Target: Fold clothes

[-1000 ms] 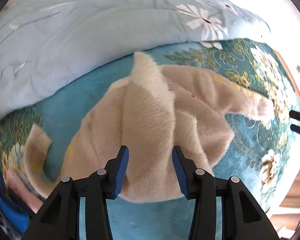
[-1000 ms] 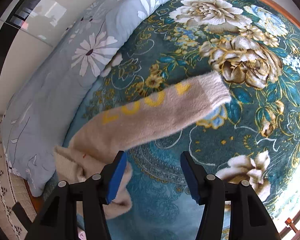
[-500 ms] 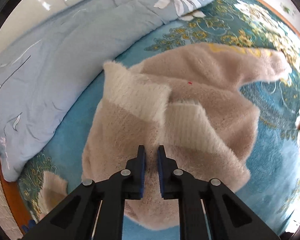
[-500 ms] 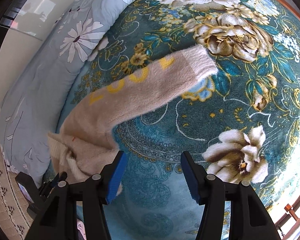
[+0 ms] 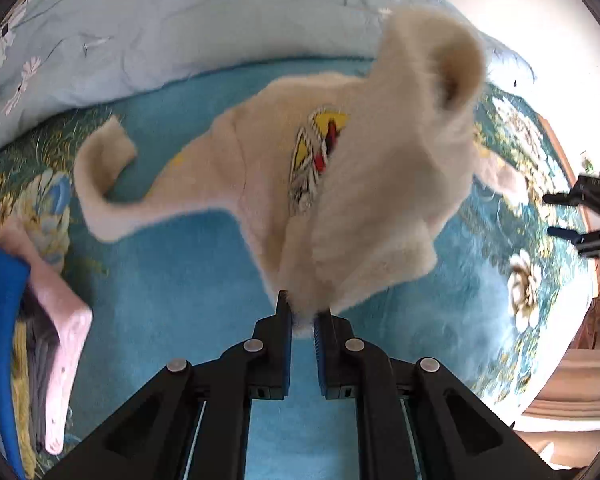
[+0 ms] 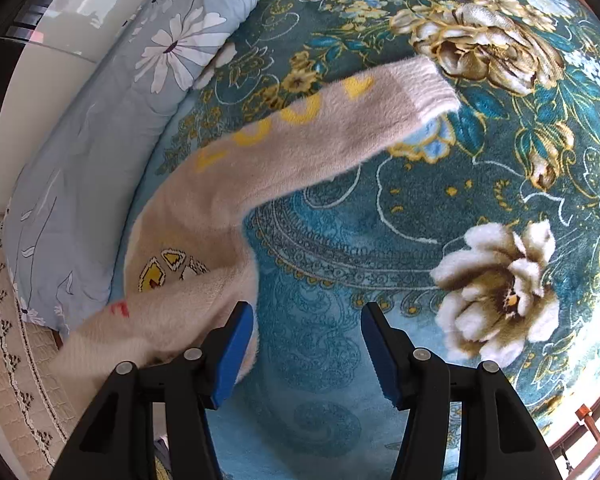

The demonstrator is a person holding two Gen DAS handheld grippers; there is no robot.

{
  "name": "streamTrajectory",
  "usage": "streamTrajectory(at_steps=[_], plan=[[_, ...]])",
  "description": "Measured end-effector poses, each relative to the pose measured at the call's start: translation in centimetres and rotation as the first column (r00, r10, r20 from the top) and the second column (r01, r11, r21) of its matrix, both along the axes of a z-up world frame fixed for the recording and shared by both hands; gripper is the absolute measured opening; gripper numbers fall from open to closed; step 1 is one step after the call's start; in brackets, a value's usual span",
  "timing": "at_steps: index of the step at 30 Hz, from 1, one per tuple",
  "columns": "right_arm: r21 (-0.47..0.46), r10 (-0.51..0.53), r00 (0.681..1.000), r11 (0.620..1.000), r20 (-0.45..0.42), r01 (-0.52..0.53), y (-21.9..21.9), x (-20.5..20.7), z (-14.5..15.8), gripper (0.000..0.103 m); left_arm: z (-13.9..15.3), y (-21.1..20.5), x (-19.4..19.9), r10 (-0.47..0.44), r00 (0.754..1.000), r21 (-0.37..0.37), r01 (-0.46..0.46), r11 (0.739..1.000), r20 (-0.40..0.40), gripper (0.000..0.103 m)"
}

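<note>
Left gripper clamped on the hem of the sweater, lifting it off the bed, probably to flip the front up for folding. Right gripper wide apart, holding nothing, parked just beside the fabric. Fuzzy cream knit, yellow patch on the chest, yellow letters down one sleeve lying flat on the teal floral spread. Other sleeve curled near a clothes pile.
</note>
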State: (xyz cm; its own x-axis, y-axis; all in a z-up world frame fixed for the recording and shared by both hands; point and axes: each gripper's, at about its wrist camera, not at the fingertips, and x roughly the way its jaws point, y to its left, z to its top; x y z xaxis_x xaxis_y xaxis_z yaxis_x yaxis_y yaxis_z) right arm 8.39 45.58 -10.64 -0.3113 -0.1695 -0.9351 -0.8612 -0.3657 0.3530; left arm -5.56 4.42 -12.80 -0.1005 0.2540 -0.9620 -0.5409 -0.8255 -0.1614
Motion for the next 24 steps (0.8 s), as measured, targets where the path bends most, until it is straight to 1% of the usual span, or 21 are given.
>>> streamTrajectory(at_steps=[1, 3, 5, 8, 11, 12, 15, 18, 21, 24], plan=[[-0.006, 0.013, 1.000, 1.000, 0.004, -0.013, -0.5, -0.1, -0.1, 0.060, -0.9, -0.6, 1.1, 0.007, 1.000, -0.024, -0.006, 1.000, 0.028, 0.010], [-0.019, 0.042, 0.999, 0.999, 0.011, -0.041, -1.6, -0.1, -0.5, 0.060, -2.6, -1.6, 2.5, 0.049, 0.995, -0.056, -0.045, 0.997, 0.084, 0.009], [-0.046, 0.065, 0.998, 0.997, 0.020, -0.064, -2.9, -0.2, -1.2, 0.060, -3.7, -2.6, 3.0, 0.116, 0.984, -0.067, -0.107, 0.992, 0.135, 0.005], [-0.100, 0.071, 0.997, 0.993, 0.028, -0.068, -4.4, 0.2, -2.8, 0.060, -4.7, -4.0, 3.2, 0.219, 0.956, -0.069, -0.209, 0.975, 0.194, 0.005], [-0.169, 0.041, 0.998, 0.985, 0.042, -0.033, -5.5, 1.0, -4.9, 0.060, -5.0, -5.2, 2.8, 0.283, 0.929, -0.074, -0.273, 0.959, 0.239, 0.005], [-0.188, 0.030, 0.998, 0.982, 0.048, -0.021, -5.8, 1.2, -5.5, 0.060, -5.0, -5.8, 2.8, 0.302, 0.921, -0.086, -0.289, 0.953, 0.244, 0.005], [-0.225, 0.025, 0.998, 0.974, 0.051, -0.013, -6.8, 1.6, -6.7, 0.060, -5.0, -7.5, 3.1, 0.340, 0.910, -0.127, -0.318, 0.939, 0.238, 0.005], [-0.248, 0.038, 0.998, 0.968, 0.042, -0.026, -7.7, 1.5, -7.5, 0.060, -4.6, -9.6, 3.1, 0.402, 0.888, -0.160, -0.373, 0.914, 0.224, 0.005], [-0.279, 0.020, 1.000, 0.960, 0.014, -0.015, -8.0, 1.4, -8.5, 0.060, -3.5, -10.6, 2.3, 0.437, 0.880, -0.169, -0.410, 0.896, 0.185, 0.005], [-0.301, -0.011, 0.999, 0.953, 0.032, 0.020, -8.1, 1.4, -10.0, 0.060, -1.8, -9.8, 0.8, 0.430, 0.893, -0.142, -0.412, 0.900, 0.132, 0.005]])
